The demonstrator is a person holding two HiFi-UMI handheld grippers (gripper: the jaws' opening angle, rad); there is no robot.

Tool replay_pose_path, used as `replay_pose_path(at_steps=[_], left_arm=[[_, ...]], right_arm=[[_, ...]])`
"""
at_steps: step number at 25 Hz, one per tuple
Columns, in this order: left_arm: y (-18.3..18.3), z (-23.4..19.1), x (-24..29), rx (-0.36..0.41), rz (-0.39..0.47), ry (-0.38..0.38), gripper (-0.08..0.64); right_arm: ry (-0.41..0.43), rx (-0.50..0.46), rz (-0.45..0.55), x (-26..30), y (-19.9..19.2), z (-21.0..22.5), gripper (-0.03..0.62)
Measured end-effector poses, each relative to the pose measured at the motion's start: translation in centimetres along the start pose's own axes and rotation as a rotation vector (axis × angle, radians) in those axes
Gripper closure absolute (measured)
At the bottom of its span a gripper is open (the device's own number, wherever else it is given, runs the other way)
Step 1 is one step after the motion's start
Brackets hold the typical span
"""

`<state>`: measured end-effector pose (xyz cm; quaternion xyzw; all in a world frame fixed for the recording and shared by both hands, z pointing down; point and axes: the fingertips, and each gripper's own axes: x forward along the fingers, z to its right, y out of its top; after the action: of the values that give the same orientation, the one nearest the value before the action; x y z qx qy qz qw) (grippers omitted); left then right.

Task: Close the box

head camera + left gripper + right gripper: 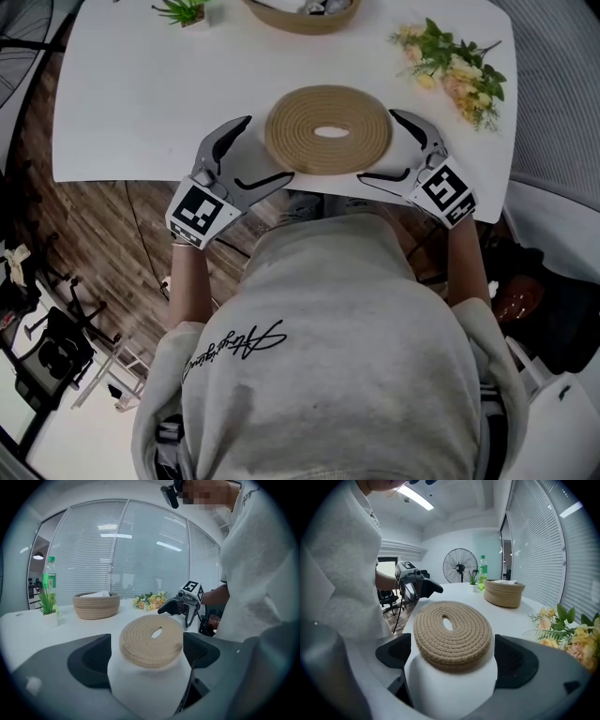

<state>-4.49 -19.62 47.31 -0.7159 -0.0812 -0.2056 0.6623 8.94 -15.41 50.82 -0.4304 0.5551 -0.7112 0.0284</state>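
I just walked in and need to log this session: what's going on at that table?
A person stands at the white table with a gripper in each hand. The left gripper and the right gripper flank a round woven lid lying flat near the table's near edge. Both are open, and neither clamps the lid. The woven basket sits uncovered at the far side, so nothing is closed yet.

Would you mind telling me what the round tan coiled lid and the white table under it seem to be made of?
The round tan coiled lid looks like woven rope or cotton cord with a matte finish. Spiral coils and stitched ridges show around an oval hole. The white table looks like a smooth painted or laminated board, even and without grain. Its core cannot be told.
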Motion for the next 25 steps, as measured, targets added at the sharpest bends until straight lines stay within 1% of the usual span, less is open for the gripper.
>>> replay_pose_path(at_steps=[3,5,9,13,16,19,23,25], left_arm=[[-0.6,0.1,0.4,0.022,-0.038,0.001,0.094],[-1.3,0.5,0.8,0.052,-0.084,-0.015,0.095],[-2.7,0.9,1.5,0.115,-0.186,-0.034,0.094],[-3.5,0.8,2.1,0.173,-0.236,-0.025,0.094],[-4.1,0.8,2.5,0.177,-0.274,-0.039,0.094],[-4.5,1.0,2.9,0.162,-0.302,-0.068,0.095],[-4.5,1.0,3.0,0.16,-0.308,-0.085,0.094],[-4.6,0.9,3.1,0.163,-0.312,-0.093,0.091]], right_arm=[[0.022,-0.016,-0.03,0.4,-0.3,-0.4,0.046],[0.028,-0.014,-0.044,0.7,-0.5,-0.6,0.04],[0.01,-0.009,-0.06,0.9,-0.8,0.0,0.026],[0.009,-0.021,-0.078,1.3,-0.9,0.1,0.023],[0.01,-0.023,-0.082,1.7,-0.9,-0.1,0.021],[-0.006,-0.032,-0.097,1.9,-1.1,-0.1,0.02],[-0.024,-0.034,-0.105,2.2,-1.2,0.1,0.0],[-0.025,-0.033,-0.105,2.3,-1.2,0.1,0.0]])
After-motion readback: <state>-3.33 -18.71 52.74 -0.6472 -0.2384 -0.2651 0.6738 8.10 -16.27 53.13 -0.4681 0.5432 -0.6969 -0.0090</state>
